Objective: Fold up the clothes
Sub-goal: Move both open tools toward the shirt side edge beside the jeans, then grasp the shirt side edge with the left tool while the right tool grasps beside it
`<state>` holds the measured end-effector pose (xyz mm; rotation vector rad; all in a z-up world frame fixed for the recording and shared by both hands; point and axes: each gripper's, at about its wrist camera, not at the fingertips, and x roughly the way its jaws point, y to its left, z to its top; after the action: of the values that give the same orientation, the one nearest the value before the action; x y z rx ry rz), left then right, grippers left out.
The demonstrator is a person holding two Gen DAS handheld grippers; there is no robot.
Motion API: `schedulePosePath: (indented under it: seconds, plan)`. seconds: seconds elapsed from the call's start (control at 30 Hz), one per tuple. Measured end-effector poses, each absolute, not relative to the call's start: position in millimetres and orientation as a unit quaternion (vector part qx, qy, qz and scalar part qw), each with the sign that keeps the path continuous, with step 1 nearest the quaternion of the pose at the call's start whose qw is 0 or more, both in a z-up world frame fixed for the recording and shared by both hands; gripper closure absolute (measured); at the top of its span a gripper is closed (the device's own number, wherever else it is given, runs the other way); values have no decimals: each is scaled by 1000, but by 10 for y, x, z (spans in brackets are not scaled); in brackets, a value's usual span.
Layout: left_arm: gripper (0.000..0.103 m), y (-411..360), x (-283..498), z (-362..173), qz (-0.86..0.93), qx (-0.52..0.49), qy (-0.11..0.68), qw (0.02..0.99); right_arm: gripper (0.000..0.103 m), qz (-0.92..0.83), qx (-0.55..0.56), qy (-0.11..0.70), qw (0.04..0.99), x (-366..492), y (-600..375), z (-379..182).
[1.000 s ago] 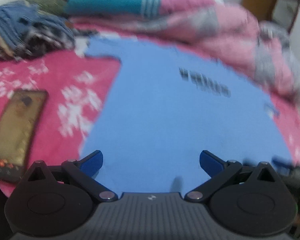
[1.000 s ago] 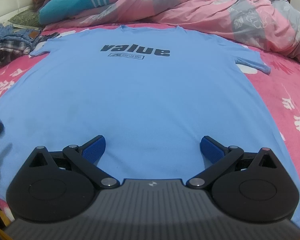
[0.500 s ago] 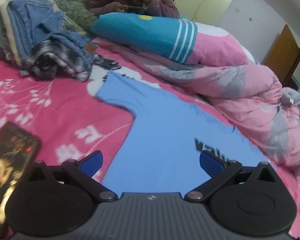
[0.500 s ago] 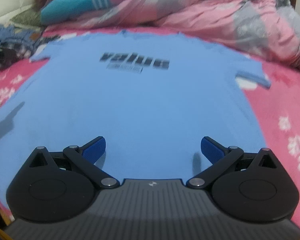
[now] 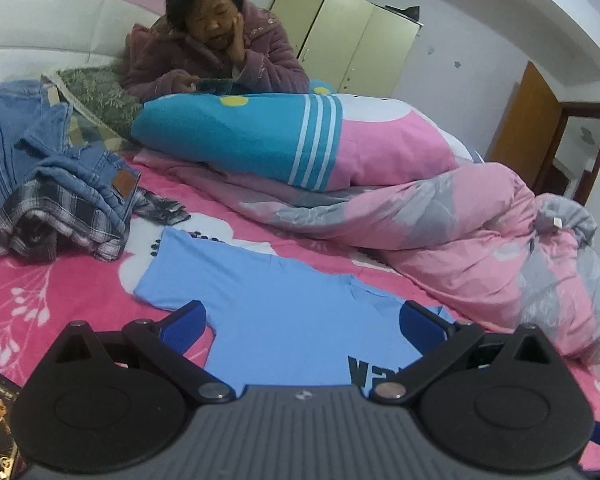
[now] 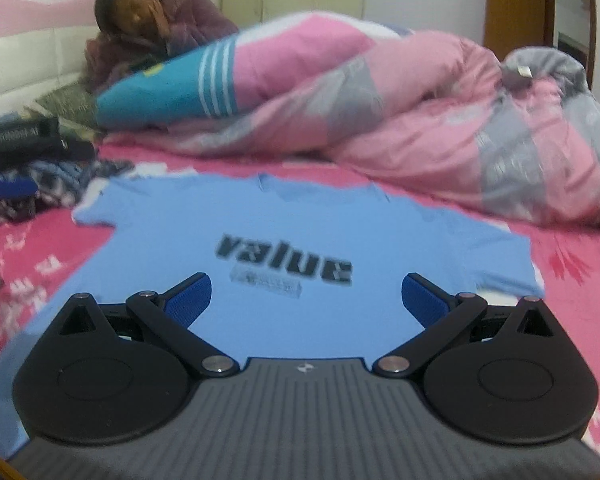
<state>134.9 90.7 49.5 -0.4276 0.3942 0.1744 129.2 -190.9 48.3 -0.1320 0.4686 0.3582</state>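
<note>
Item: blue T-shirt (image 6: 300, 236), flat, print up, unfolded, on pink bedsheet (image 5: 60, 280). Collar at 12 o'clock, toward duvet (image 6: 440, 128).
L gripper (image 5: 302, 326) & R gripper (image 6: 306, 298): spread, empty, above shirt.
Status: no folds done; all left.

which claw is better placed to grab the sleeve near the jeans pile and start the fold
Left. The left claw is open right over that sleeve of the blue t-shirt, beside the jeans pile. The right claw, also open, sits over the chest print, farther from that sleeve.
</note>
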Motion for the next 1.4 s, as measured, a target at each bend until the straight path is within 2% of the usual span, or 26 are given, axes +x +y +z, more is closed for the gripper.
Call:
schedulePosePath:
  seconds: [0.23, 0.43, 0.57, 0.7, 0.77, 0.83, 0.9, 1.1, 1.27, 1.33, 1.4]
  plan:
    - [0, 1143, 1506, 366, 166, -203, 182, 948, 1, 231, -43, 204, 950, 1700, -1686, 792]
    - [0, 1405, 1682, 28, 240, -202, 196, 929, 1, 324, -36, 181, 928, 2260, -1154, 1073]
    - [7, 1541, 1863, -172, 278, -195, 218, 915, 2, 401, -57, 199, 893, 2715, -544, 1120]
    - [25, 1694, 2072, -292, 291, -212, 238, 902, 4, 471, -94, 233, 846, 3092, 154, 1059]
    - [31, 1751, 2152, -348, 299, -218, 242, 897, 10, 494, -105, 261, 823, 3273, 505, 1002]
    - [41, 1801, 2226, -415, 302, -224, 247, 893, 14, 511, -119, 292, 800, 3446, 854, 920]
    - [47, 1859, 2281, -498, 303, -237, 253, 888, 25, 519, -134, 317, 783, 3541, 1121, 801]
    - [56, 1946, 2269, -627, 302, -257, 238, 887, 41, 512, -164, 383, 751, 3779, 1734, 388]
    - [74, 1994, 2244, -667, 291, -274, 227, 888, 44, 503, -164, 408, 744, 3942, 2039, 195]
    - [84, 2012, 2232, -682, 286, -281, 223, 889, 44, 498, -172, 417, 741, 3991, 2144, 123]
    - [88, 2030, 2219, -696, 280, -289, 219, 889, 44, 490, -182, 422, 741, 4008, 2237, 48]
